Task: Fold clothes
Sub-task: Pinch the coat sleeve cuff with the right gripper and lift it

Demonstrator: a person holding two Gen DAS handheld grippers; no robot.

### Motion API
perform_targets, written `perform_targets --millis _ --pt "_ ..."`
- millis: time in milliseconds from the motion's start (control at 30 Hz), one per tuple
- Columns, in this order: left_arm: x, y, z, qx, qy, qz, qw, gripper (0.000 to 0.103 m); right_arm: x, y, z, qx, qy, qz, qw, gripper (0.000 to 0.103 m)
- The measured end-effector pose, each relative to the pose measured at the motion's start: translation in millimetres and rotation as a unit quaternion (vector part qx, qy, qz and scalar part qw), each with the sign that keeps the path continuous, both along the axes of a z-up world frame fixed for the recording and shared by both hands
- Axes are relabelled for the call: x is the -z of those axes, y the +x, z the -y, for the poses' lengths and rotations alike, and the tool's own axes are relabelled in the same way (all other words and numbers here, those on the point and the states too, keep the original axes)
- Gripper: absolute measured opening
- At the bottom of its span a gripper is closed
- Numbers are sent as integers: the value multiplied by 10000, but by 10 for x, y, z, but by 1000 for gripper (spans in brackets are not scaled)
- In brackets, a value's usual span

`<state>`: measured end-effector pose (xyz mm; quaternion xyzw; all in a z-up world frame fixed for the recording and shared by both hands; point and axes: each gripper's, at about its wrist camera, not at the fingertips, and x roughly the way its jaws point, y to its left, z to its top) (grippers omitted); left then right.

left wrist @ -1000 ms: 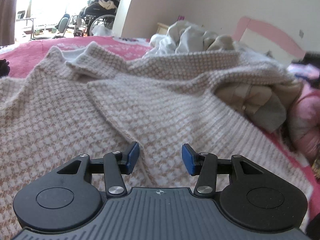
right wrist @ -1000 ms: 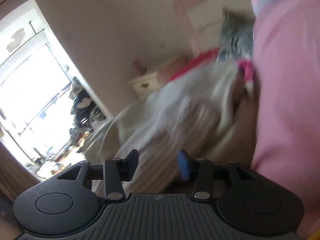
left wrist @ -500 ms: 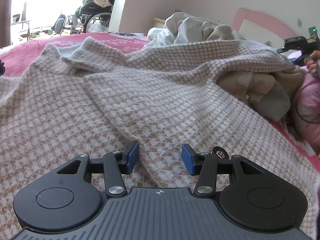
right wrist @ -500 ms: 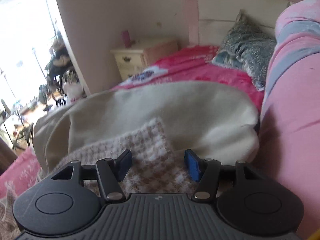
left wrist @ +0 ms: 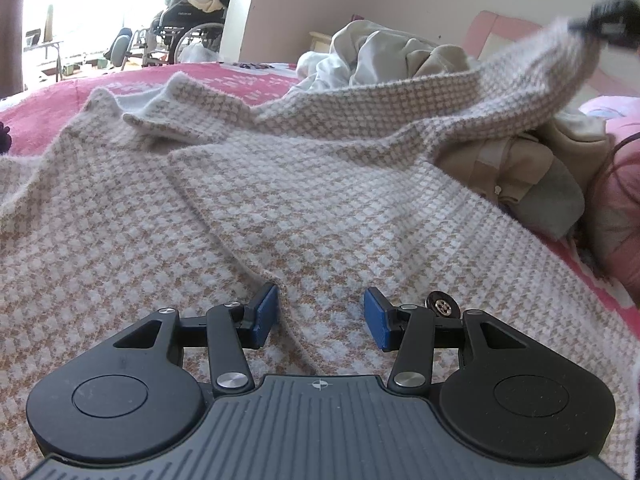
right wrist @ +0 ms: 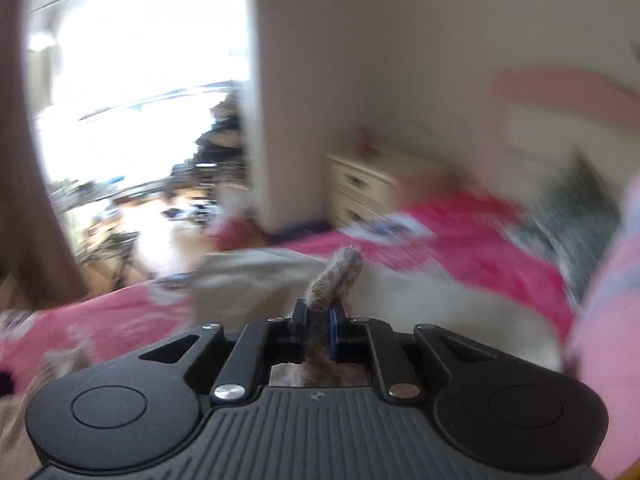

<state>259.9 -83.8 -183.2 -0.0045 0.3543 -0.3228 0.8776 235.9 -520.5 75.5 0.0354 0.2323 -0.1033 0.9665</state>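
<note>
A beige-and-white houndstooth sweater [left wrist: 300,208] lies spread over the bed. My left gripper [left wrist: 320,316] rests low over its front, open, with a raised crease of the knit between the blue pads; neither pad presses on it. A dark button [left wrist: 441,305] lies by its right finger. The sweater's sleeve [left wrist: 520,92] is lifted at the far right, its end held by my right gripper [left wrist: 608,16]. In the blurred right wrist view, the right gripper [right wrist: 320,316] has its jaws closing, pinched on the sleeve end [right wrist: 340,276], which sticks up between them.
A pile of pale clothes [left wrist: 400,56] sits behind the sweater, and a beige garment [left wrist: 520,168] lies under the raised sleeve. The pink bedspread [left wrist: 60,104] shows at left. A cream nightstand [right wrist: 360,188] and a patterned pillow [right wrist: 576,200] stand beyond. A wheelchair [left wrist: 188,28] is by the window.
My right gripper went from open over the sleeve end to shut on it, and rose with it. The sleeve now hangs lifted at the far right. The left gripper stayed put.
</note>
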Motion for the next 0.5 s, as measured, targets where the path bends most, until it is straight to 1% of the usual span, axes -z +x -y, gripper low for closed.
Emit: perform_targets --millis 67,100,167,200,267,333,367,433,500 --pt "-5 9 -11 -27 -17 -43 10000 47 -120 -51 -463 -711 -403 45 9966 11" --pt "-9 13 -19 -38 -38 -70 10000 47 -154 -98 -716 -1117 -632 48 9917 11" --pt "-12 25 -34 -48 -76 -127 9999 47 -160 -224 -1197 -1872 -1056 -25 9766 11" --pt "-12 30 -39 -46 -89 -150 9998 47 -113 -303 -1432 -2234 -1298 -136 9660 11" --pt "-12 40 -49 -40 -114 -197 9997 47 52 -493 -1897 -2963 -1788 -445 9372 11" --pt "-15 38 -46 -13 -85 -198 9998 47 311 -694 -2281 -3589 -2151 -871 9041 10" --pt "-15 32 -39 0 -52 -186 9998 47 465 -787 -2424 -3817 -2256 -1106 8895 10" --pt "-14 26 -30 3 -29 -167 9999 47 837 -998 -2691 -4245 -2594 -1582 8529 10" --pt "-14 24 -27 0 -23 -164 9999 47 1200 -1196 -2869 -4491 -2892 -1981 8218 10"
